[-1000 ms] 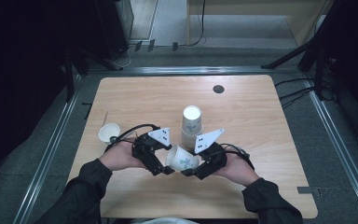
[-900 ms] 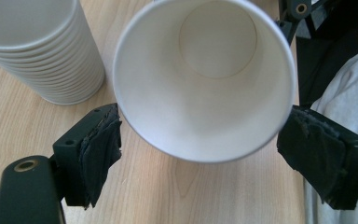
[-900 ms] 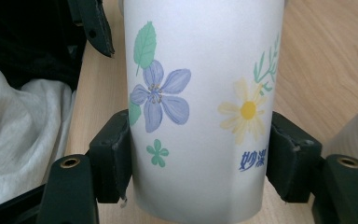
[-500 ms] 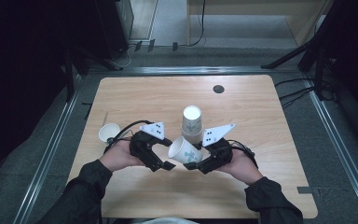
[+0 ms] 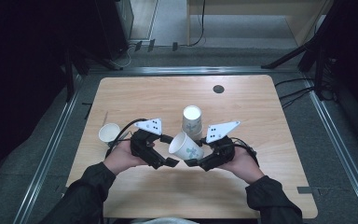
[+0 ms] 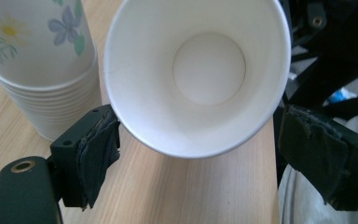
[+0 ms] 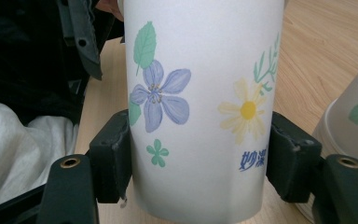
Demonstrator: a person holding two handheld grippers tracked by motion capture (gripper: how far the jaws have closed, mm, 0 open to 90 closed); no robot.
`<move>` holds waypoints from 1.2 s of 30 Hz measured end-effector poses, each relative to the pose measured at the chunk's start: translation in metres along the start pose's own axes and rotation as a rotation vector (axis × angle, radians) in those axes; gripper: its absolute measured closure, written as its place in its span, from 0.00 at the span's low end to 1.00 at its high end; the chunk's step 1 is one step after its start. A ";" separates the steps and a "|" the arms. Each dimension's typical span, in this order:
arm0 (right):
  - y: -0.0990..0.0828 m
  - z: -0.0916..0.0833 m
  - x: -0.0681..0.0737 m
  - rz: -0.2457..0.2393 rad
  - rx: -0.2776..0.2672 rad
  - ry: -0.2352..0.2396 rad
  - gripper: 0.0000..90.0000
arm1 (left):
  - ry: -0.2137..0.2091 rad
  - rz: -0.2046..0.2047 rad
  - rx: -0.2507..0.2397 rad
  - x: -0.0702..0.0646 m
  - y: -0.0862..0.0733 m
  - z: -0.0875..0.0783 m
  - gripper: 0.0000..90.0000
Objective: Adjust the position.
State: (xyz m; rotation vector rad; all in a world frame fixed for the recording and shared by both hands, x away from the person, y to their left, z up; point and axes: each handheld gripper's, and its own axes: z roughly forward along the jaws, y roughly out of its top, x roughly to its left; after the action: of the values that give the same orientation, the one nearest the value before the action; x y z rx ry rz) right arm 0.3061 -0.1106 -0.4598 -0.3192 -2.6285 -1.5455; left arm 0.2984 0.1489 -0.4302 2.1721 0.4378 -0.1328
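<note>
A: Cup [image 5: 187,147] in question was thin paper, tipped on its side above the table [image 5: 270,140], between the two grippers and just in front of the stack [image 5: 192,121].

B: Who had it?

A: The right gripper [image 5: 200,162] was clamped across its body, a pad [image 7: 114,156] pressed on either side of the flowered wall. The left gripper [image 5: 168,150] stood released; one pad [image 6: 98,149] sat right at the rim, the other well clear of it.

B: How would it handle?

A: Very light, I'd judge, and soft. Squeeze hard and the wall would buckle. The rolled rim and the base looked like the stiffest places, so a gentle grip low on the body or across the rim seemed safest. The paper looked smooth, so it could slip.

B: And the count?

A: One cup held, one single cup [image 5: 108,132] upright near the left edge, one stack of upturned cups; about nine rims showed in the left gripper view, though I couldn't count them for certain. Two grippers.
</note>
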 end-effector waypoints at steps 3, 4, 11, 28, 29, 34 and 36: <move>0.001 0.001 0.000 0.004 -0.002 0.009 0.37 | -0.007 -0.015 -0.017 0.000 -0.001 -0.002 0.14; 0.001 0.002 -0.001 -0.002 -0.003 0.011 0.37 | -0.005 -0.016 -0.022 0.000 -0.002 -0.002 0.14; 0.003 0.008 0.000 -0.006 0.002 0.036 0.37 | 0.006 -0.020 -0.040 -0.001 -0.003 -0.003 0.14; 0.006 0.021 0.004 -0.018 0.014 0.061 0.37 | 0.003 -0.046 -0.080 -0.003 -0.004 0.002 0.15; 0.006 0.021 0.004 -0.019 0.016 0.061 0.37 | 0.009 -0.044 -0.081 -0.003 -0.004 0.002 0.15; 0.006 0.022 0.004 -0.022 0.022 0.061 0.37 | 0.007 -0.049 -0.085 -0.003 -0.004 0.001 0.18; 0.006 0.022 0.005 -0.021 0.027 0.063 0.37 | 0.010 -0.050 -0.090 -0.002 -0.004 0.001 0.22</move>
State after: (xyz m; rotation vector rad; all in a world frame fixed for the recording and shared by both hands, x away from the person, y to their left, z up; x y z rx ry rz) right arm 0.3035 -0.0875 -0.4648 -0.2378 -2.6108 -1.4999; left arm 0.2946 0.1500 -0.4335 2.0755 0.4946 -0.1275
